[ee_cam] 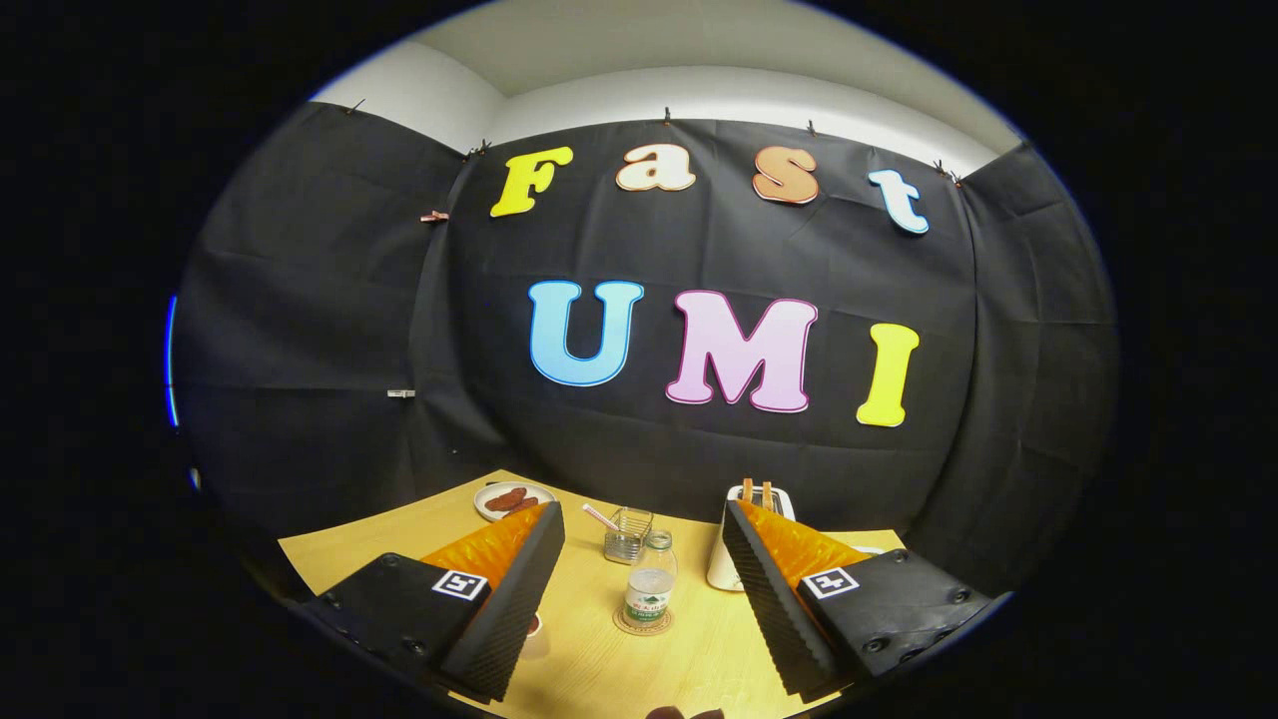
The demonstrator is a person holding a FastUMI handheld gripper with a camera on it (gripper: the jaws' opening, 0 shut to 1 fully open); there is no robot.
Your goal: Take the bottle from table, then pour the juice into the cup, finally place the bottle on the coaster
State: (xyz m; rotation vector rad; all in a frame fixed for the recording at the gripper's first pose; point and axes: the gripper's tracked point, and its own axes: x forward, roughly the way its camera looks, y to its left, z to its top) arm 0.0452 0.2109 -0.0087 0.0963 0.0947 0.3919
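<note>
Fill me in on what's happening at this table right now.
A person is holding a handheld gripper above a wooden table; its fingers are spread wide and grip nothing. Ahead of them a small bottle stands upright on a round coaster. Beyond the bottle sits a wire basket, with a plate of food off to one side and a toaster to the other. By how things lie, the bottle already rests on the coaster.

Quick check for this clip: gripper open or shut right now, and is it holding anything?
Gripper: open, holding nothing; the fingers are spread wide, with the bottle standing on the coaster between and just beyond them.
</note>
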